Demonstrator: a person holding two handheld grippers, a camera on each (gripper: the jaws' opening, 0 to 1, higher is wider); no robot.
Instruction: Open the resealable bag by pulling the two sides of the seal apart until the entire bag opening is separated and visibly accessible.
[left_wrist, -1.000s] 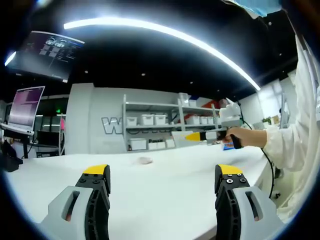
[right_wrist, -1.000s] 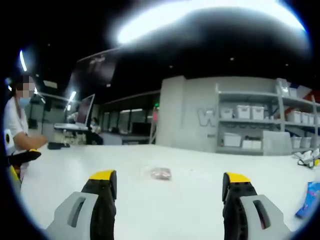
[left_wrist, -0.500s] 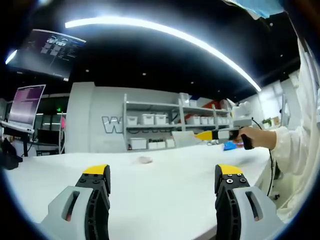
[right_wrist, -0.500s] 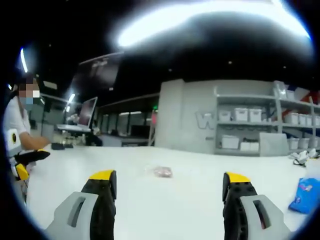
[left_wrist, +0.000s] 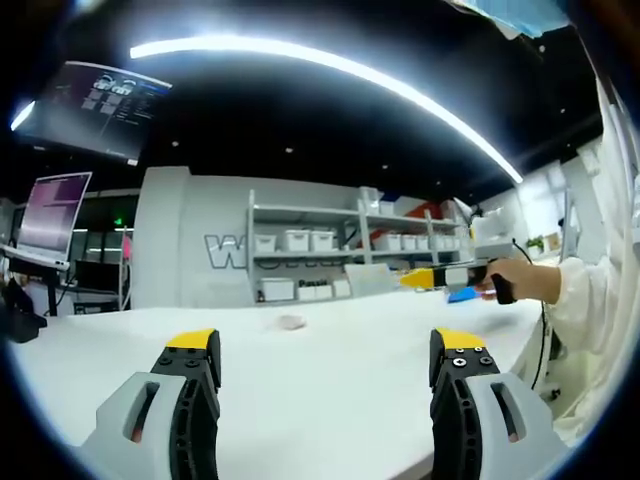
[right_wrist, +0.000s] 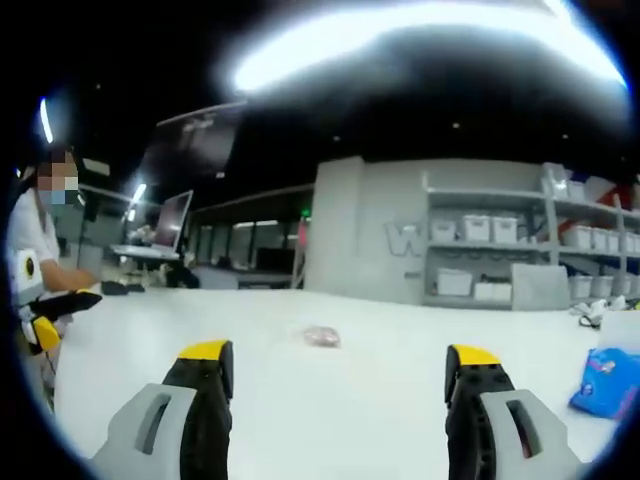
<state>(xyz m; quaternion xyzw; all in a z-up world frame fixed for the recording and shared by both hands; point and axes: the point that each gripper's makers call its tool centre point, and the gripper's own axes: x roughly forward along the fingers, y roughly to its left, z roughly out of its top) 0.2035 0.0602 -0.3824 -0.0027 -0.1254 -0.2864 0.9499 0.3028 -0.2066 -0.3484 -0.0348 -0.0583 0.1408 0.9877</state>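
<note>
Both claws spread wide, empty. Small clear pinkish resealable bag (right_wrist: 322, 337) far off on white surface (right_wrist: 300, 400); probably light, floppy, so pinch seal lips.

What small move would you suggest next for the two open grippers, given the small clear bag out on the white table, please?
Probably bring both grippers forward and down toward the small clear bag with pinkish contents. It lies flat on the white table, apart from the right gripper and the left gripper, whose jaws stand wide and empty.
</note>
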